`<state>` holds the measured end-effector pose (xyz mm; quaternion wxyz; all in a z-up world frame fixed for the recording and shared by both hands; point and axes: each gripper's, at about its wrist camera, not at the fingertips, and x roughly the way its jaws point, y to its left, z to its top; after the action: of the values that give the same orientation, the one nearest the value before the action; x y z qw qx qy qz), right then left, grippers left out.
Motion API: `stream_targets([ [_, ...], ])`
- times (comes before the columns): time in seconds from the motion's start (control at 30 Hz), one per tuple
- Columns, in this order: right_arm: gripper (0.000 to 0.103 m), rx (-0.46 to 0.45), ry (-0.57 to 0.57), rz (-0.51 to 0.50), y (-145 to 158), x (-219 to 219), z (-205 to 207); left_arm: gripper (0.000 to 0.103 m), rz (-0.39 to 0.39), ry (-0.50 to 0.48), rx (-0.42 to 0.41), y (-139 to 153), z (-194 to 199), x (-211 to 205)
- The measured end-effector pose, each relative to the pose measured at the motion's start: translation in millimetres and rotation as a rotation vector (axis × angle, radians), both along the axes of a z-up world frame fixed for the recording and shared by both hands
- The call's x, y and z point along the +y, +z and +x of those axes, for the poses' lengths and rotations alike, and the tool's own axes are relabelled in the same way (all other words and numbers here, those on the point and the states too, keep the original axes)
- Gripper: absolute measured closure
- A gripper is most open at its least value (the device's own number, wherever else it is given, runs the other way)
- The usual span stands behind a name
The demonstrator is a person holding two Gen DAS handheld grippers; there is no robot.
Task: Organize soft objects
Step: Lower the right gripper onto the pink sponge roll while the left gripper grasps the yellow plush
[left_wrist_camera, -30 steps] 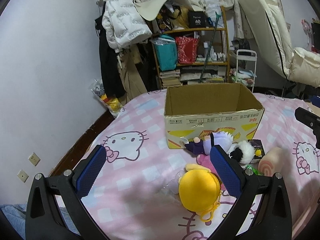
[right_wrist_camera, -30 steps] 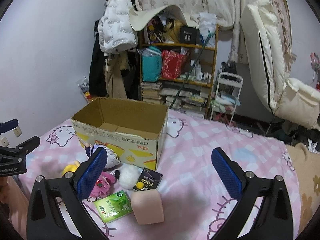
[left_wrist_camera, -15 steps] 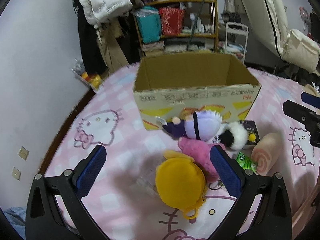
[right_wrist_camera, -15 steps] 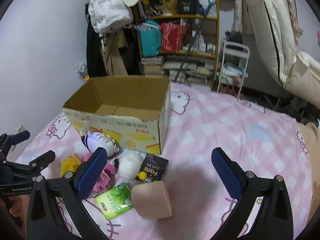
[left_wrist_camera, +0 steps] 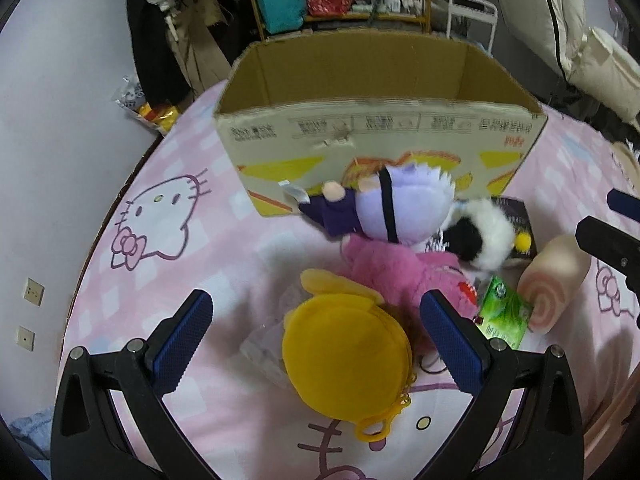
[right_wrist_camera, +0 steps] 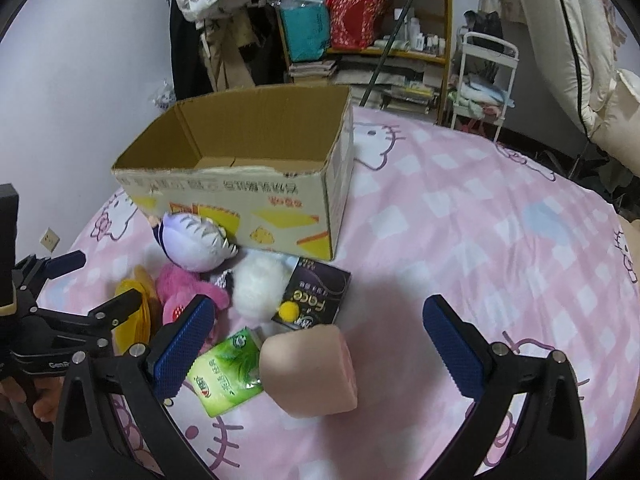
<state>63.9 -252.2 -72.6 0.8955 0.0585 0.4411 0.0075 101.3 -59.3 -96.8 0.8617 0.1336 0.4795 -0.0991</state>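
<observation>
- Two grippers are ours here: the left gripper hangs with its jaws spread wide over the yellow plush, gripping nothing; the right gripper has its jaws just as wide and empty above the bed.
- We cannot read the yellow plush's face; only its round back and a keyring loop show, and from the right wrist the left gripper covers most of it.
- We see the pink plush partly buried under the purple-haired doll, which leans against the cardboard box.
- We make out a white-and-black fluffy toy lying on a dark packet; its shape stays unclear.
- We find a green tissue pack touching the roll-shaped cushion, near the right gripper's left finger.
- We look into the box from the right wrist: the floor we can see is bare, but the near wall hides part of it.
- We see all soft things on the bed, outside the box, clustered at its front wall.
</observation>
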Motion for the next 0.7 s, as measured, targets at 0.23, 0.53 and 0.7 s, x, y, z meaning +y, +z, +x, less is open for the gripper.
stream_targets([
  [0.23, 0.000, 0.063, 0.031, -0.013, -10, 8, 1, 0.001, 0.027, -0.004, 0.069, -16, 0, -3],
  [0.53, 0.021, 0.132, 0.069, -0.026, -23, 16, 5, 0.001, 0.000, 0.024, 0.157, -34, 8, 0],
  [0.7, 0.047, 0.171, 0.082, -0.017, -30, 17, 8, 0.017, -0.090, 0.023, 0.216, -40, 11, 5],
])
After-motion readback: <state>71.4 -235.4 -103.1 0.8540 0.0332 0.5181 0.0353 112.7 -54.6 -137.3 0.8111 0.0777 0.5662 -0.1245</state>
